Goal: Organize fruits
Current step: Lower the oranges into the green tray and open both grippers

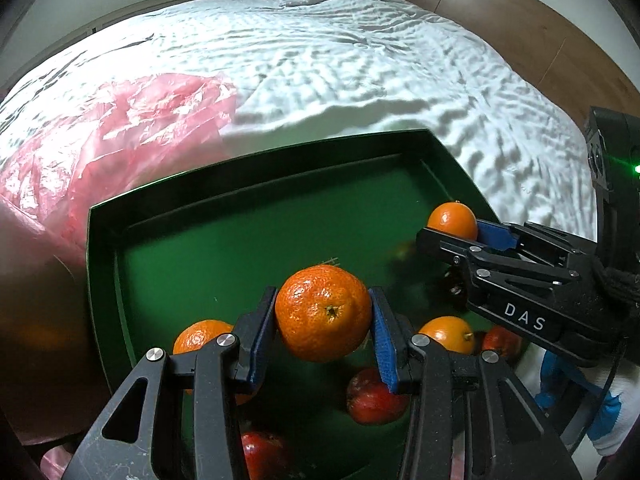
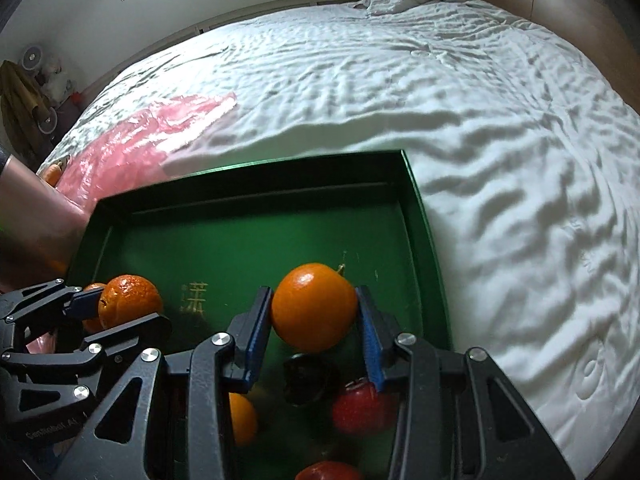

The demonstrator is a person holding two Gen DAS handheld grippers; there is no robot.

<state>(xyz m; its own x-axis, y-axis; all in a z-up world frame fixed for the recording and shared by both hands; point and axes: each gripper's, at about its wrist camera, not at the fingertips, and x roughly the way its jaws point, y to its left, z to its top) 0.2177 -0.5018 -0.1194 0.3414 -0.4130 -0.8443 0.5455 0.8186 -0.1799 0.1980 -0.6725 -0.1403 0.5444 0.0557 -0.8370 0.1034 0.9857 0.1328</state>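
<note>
I am looking across a wide bed (image 2: 400, 92) covered in a rumpled white sheet, with wood panelling behind its far right side and a pale wall to the left. A crumpled pink plastic bag (image 1: 120, 136) lies on the sheet just beyond the left far corner of a green tray (image 1: 256, 152), which sits on the bed in front of me. The tray has raised sides and faint gold lettering on its floor.

My left gripper (image 1: 324, 312) has its blue pads pressed against both sides of a dimpled orange (image 1: 324, 312), held above the tray floor. My right gripper (image 2: 314, 308) likewise clamps a smooth orange (image 2: 314, 308) between its pads, over the tray's right half. Both sets of jaws are partly closed, as wide as the fruit they grip.

On the tray floor below lie more fruit: a loose orange (image 1: 450, 332) near the right side, another orange (image 1: 200, 336) to the left, and a red apple (image 1: 372, 400) beneath the left gripper. A dark round fruit (image 2: 308, 378) is too blurred to name.
</note>
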